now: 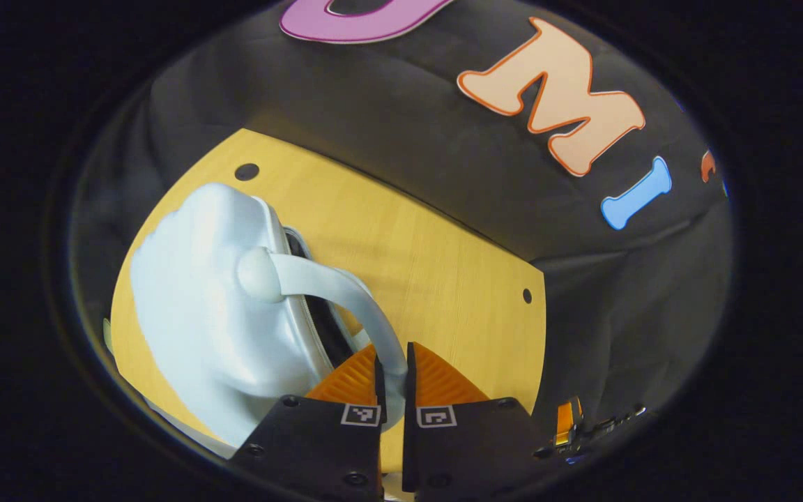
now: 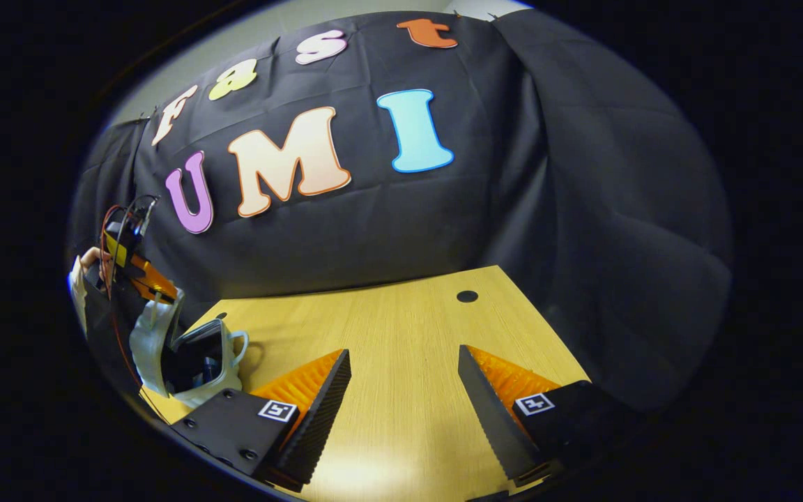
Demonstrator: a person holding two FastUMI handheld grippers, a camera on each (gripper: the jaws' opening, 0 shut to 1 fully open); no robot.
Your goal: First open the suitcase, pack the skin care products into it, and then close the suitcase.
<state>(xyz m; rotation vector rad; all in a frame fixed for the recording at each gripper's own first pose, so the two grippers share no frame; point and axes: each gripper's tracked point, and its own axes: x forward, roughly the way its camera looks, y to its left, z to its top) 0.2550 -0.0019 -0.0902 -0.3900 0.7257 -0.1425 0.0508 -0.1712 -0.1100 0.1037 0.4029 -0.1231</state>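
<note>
A pale white suitcase [image 1: 199,314] lies on the wooden table [image 1: 443,258], its zip seam parted in a dark gap. My left gripper [image 1: 393,369] is shut on the white handle [image 1: 332,286] of its upper shell. In the right gripper view the suitcase [image 2: 150,348] sits at the far left, its lid raised partway by the left gripper [image 2: 154,289] above it. The inside [image 2: 189,362] is dark and I cannot tell what it holds. My right gripper [image 2: 405,376] hovers open over the bare table [image 2: 401,314], well to the right of the suitcase, with nothing between its fingers.
A second handle [image 2: 240,346] sticks out from the lower shell toward the table's middle. A hand [image 2: 88,261] holds the left gripper at the left edge. The black cloth wall stands close behind the table. Small round holes [image 2: 467,296] mark the tabletop near its far corners.
</note>
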